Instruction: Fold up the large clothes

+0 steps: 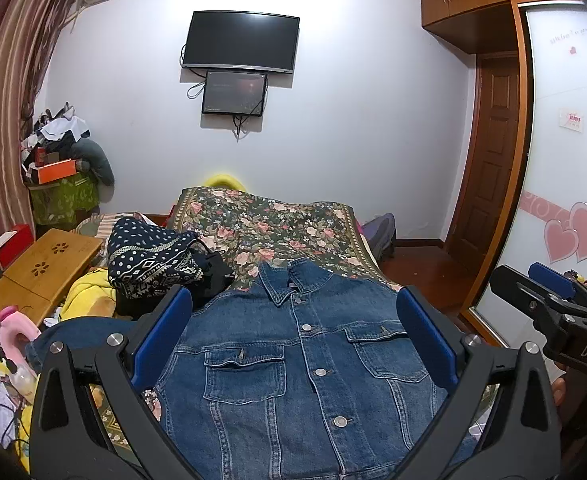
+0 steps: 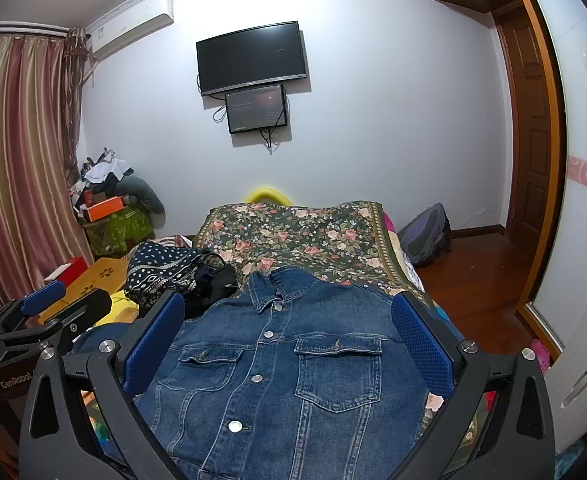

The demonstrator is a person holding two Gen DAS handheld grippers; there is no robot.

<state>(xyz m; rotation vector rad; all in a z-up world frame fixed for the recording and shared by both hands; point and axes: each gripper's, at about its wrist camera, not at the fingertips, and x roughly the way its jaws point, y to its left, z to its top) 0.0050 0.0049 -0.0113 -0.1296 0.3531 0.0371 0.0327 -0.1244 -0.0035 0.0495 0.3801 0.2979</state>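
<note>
A blue denim jacket lies front up and buttoned on the floral bedspread, collar toward the far wall; it also shows in the right wrist view. My left gripper is open and empty, held above the jacket's chest. My right gripper is open and empty too, above the same jacket. The right gripper shows at the right edge of the left wrist view, and the left gripper at the left edge of the right wrist view. A jacket sleeve trails off to the left.
A navy patterned garment and a black one lie left of the jacket. A wooden lap table, yellow cloth and clutter fill the left side. A backpack sits on the wood floor at right, near the wardrobe.
</note>
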